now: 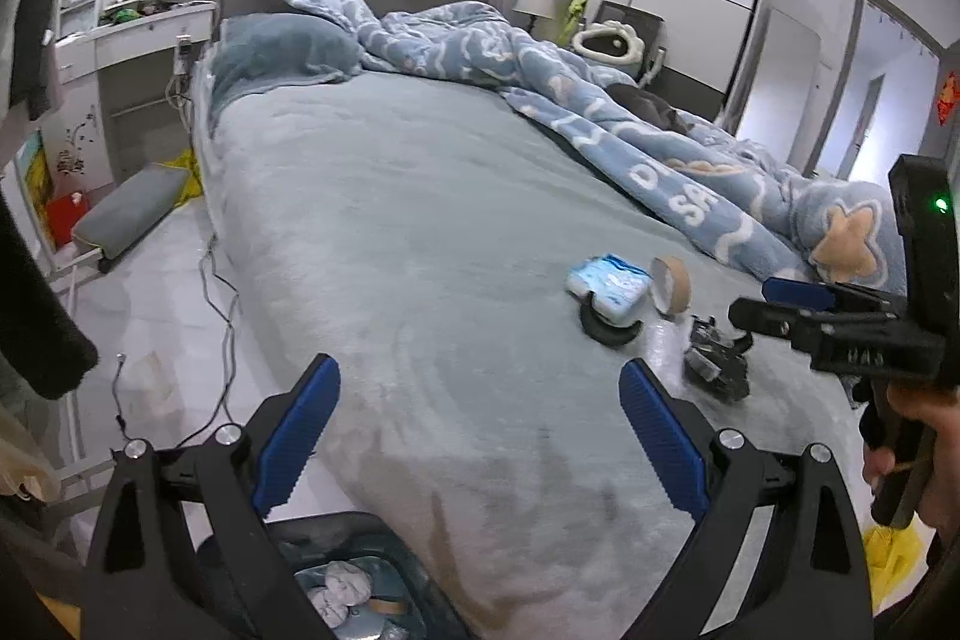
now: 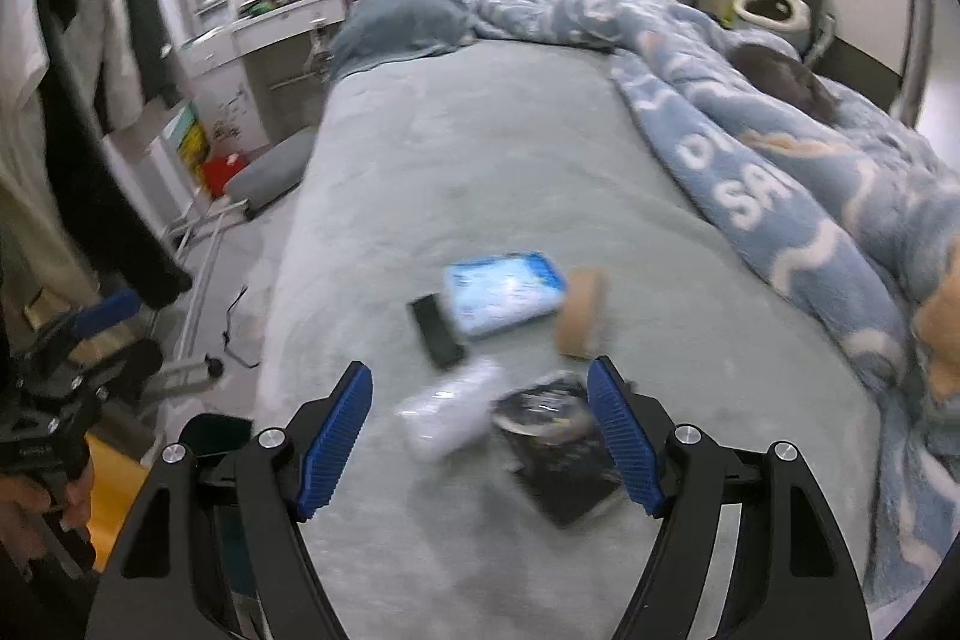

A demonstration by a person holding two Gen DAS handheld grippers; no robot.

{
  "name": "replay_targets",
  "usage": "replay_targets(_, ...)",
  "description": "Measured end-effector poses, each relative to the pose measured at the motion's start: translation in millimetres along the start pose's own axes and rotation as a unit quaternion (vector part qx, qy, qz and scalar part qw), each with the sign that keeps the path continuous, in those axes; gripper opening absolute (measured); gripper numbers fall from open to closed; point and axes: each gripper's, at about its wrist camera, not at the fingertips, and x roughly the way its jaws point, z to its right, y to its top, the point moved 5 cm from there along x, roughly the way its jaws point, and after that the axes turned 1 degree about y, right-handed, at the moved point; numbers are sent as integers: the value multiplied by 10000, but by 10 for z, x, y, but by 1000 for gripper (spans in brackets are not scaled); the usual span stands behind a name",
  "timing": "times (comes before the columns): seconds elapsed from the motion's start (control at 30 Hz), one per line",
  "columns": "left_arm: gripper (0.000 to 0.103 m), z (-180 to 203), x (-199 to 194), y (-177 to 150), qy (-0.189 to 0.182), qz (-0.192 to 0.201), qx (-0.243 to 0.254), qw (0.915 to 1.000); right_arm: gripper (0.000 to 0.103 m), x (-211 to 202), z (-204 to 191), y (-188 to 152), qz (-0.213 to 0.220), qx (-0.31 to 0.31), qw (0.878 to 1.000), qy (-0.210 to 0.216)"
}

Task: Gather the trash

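Your right gripper (image 2: 480,436) hangs over the foot of the bed (image 2: 480,148), jaws spread wide and empty. Under them lies the trash: a black wrapper (image 2: 558,454) just inside the right pad at about 4 o'clock from the gap's centre, and a clear plastic bottle (image 2: 450,415), blurred, at about 10 o'clock, near the left pad. Beyond them sit a blue tissue pack (image 2: 507,289) at 12 o'clock, a black flat thing (image 2: 437,331) touching its left edge, and a tape roll (image 2: 582,313) at 1 o'clock.

Pick one piece, not two. The wrapper looks closest and crumpled, so it should give under the pads; centre the jaws on it before you close, or the right pad will just shove it aside. Come down until the tips press into the soft cover, since a thin wrapper on plush fabric slips under high pads. Mind that you do not pinch the cover with it.

Your left gripper (image 1: 480,436) is also wide open and holds nothing. It hovers at the bed's edge, and the bin (image 1: 354,580) shows at 7 o'clock below it, already holding crumpled paper. Keep that gripper clear of the path from bed to bin, so the right one can carry across without a clash.
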Motion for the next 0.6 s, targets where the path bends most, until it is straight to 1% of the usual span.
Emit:
replay_targets(0.07,96,88,21,10,-49,0,85,10000,75,-13,148,-1,24,245,9997,9)
replay_targets(0.17,96,246,66,31,-217,8,167,9996,75,-2,336,-25,-4,577,9983,32)
replay_targets(0.3,96,470,229,-16,-364,-157,374,9985,75,45,529,-61,-79,1053,9943,150)
replay_targets(0.37,96,569,308,-42,-399,-213,549,9975,79,93,591,-94,-179,1289,9913,201)
replay_targets(0.43,96,674,396,-70,-490,-270,682,9961,88,143,683,-145,-262,1732,9840,325)
replay_targets(0.5,96,763,481,-106,-550,-311,803,9948,91,212,738,-191,-376,2074,9762,512)
replay_targets(0.53,96,804,518,-120,-599,-337,836,9941,91,243,759,-203,-399,2180,9737,535)
replay_targets(0.6,96,870,572,-137,-644,-351,893,9933,91,277,778,-212,-434,2241,9725,460)
